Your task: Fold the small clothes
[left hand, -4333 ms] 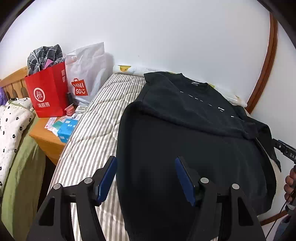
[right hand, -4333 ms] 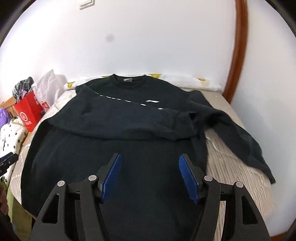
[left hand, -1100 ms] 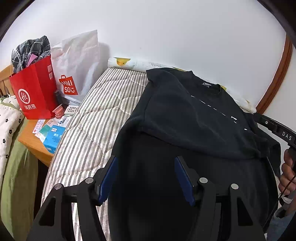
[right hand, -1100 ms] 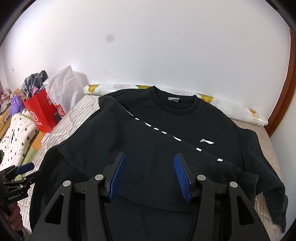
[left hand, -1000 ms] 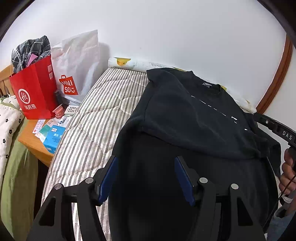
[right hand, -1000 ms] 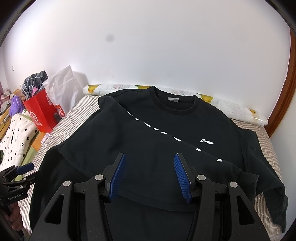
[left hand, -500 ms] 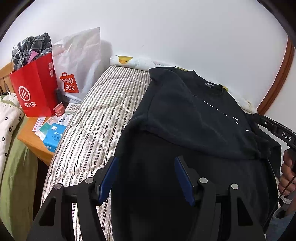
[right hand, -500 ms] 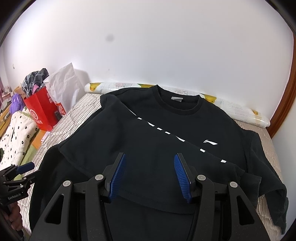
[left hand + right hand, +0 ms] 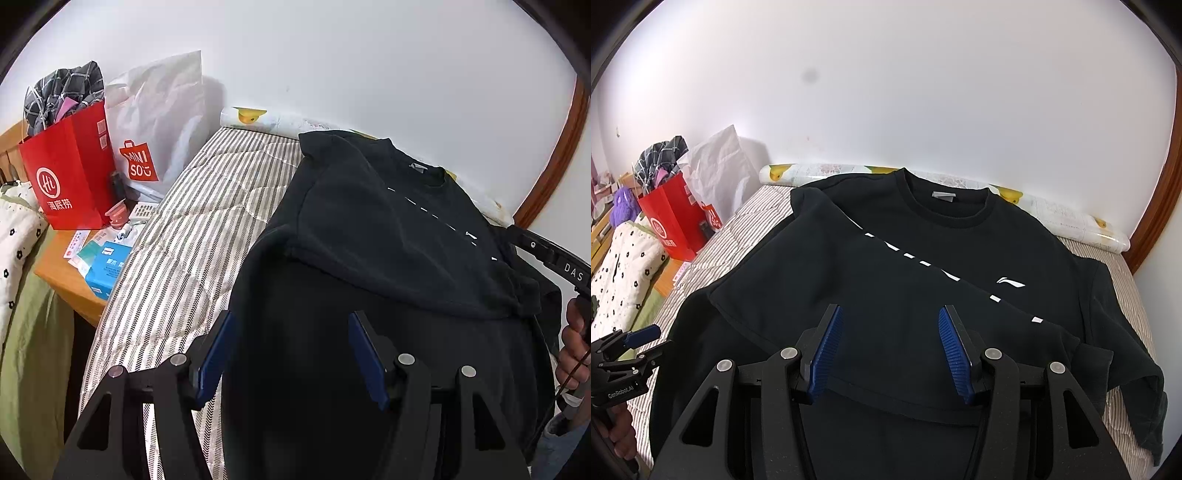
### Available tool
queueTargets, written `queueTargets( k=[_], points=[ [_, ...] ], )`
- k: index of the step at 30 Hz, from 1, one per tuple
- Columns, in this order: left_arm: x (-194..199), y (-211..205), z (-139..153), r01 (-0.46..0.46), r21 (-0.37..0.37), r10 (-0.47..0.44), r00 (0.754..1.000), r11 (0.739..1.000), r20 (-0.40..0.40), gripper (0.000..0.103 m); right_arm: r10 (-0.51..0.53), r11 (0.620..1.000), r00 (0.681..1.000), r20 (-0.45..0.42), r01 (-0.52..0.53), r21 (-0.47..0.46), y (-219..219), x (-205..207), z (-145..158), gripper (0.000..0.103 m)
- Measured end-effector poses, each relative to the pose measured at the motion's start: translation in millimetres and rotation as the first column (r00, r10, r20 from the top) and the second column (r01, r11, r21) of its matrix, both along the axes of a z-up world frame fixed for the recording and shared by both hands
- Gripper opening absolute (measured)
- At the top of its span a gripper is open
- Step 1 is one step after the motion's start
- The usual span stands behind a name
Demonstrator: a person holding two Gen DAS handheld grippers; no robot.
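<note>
The black sweatshirt (image 9: 923, 280) lies face up on the striped bed (image 9: 192, 236), collar toward the wall at twelve o'clock. Its left sleeve (image 9: 820, 280) is already laid diagonally across the chest; the right sleeve (image 9: 1123, 354) spreads out toward four o'clock, not yet folded in.

Left to right, then. The left claw (image 9: 291, 354) hangs above the sweatshirt's left edge near the hem, pads apart, nothing between them. The right claw (image 9: 888, 352) hangs over the lower edge of the folded sleeve, pads likewise apart and empty.

The step in hand is probably bringing in the right sleeve. To do it well, I would take the right claw out to four o'clock, pinch the cuff rather than mid-sleeve so the fabric carries over flat, and lay it across the chest to mirror the left one. The left claw could press the body down near the hem so it does not drag. The thick fabric will likely bunch if pulled quickly.

The left wrist view alone shows the bedside surface (image 9: 62, 273) at nine o'clock with its red bag (image 9: 70, 173), white bag (image 9: 162, 110) and blue box (image 9: 107, 269). Only the right wrist view shows the whole right sleeve, the printed logo (image 9: 1010, 282) and the patterned roll (image 9: 1071, 218) along the wall.
</note>
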State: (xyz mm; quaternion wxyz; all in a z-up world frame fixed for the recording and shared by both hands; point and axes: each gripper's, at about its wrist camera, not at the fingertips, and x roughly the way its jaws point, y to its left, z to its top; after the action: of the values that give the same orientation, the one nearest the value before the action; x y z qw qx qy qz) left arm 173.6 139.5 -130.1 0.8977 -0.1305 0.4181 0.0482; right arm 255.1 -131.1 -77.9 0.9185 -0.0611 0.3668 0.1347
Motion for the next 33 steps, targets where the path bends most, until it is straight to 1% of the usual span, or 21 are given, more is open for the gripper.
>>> queueTargets(
  k=[21,27,33],
  points=[
    [2.6,1.2,1.7,-0.004,0.001,0.004,1.0,1.0,0.008,0.061,0.007,1.0,1.0,0.005,-0.007,-0.004,1.8,2.0,1.1,0.053],
    [9.0,13.7,0.5,-0.015,-0.008,0.015,1.0,1.0,0.022,0.061,0.038,0.999,0.999,0.001,-0.038,0.0,23.4,22.6,2.8,0.053],
    [31.8,17.8,-9.6,0.004,0.041,-0.003,1.0,0.999,-0.021,0.061,0.101,0.995,0.995,-0.024,-0.101,0.003,62.1,60.6,-6.7,0.053]
  ],
)
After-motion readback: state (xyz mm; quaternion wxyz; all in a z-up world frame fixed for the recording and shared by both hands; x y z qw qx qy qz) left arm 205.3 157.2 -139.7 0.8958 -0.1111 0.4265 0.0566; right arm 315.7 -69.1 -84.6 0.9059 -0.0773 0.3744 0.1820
